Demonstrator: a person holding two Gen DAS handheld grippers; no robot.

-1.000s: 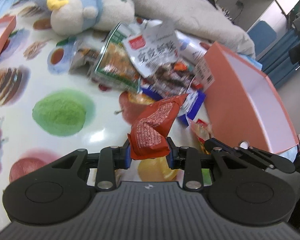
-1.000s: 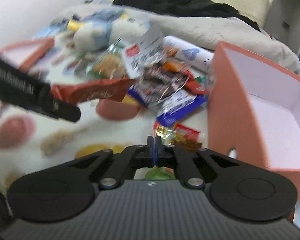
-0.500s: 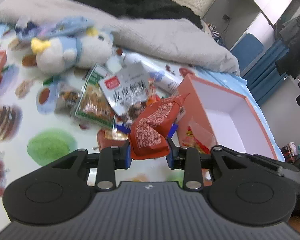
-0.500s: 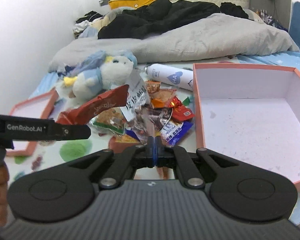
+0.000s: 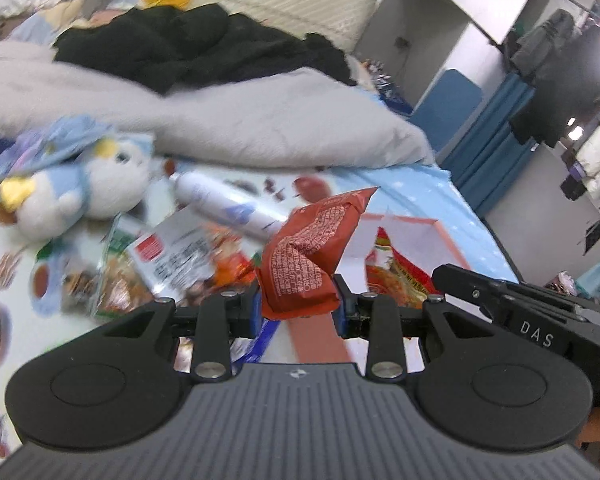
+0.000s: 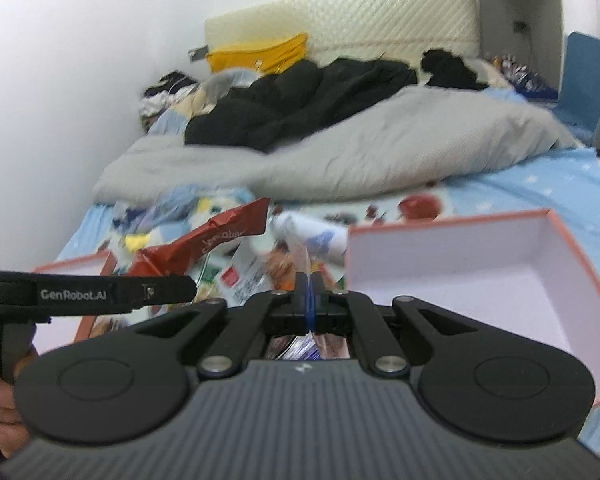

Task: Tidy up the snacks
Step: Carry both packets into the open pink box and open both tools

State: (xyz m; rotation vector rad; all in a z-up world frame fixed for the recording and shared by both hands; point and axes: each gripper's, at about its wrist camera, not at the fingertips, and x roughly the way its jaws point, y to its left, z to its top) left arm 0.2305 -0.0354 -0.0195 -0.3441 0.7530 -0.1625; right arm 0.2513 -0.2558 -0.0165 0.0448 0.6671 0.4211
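Here the left gripper [image 5: 297, 307] has its jaws clamped on the lower end of a red-orange snack packet [image 5: 308, 256], held up in the air above the snack pile [image 5: 172, 268] and just short of the pink box [image 6: 480, 264]. The right gripper [image 6: 307, 300] has its jaws pressed together, and a thin clear wrapper edge seems caught between them, though blur leaves that uncertain. To place the packet well, carry it fully past the box's near wall, lower it close to the white floor, and only then release so it lands flat.
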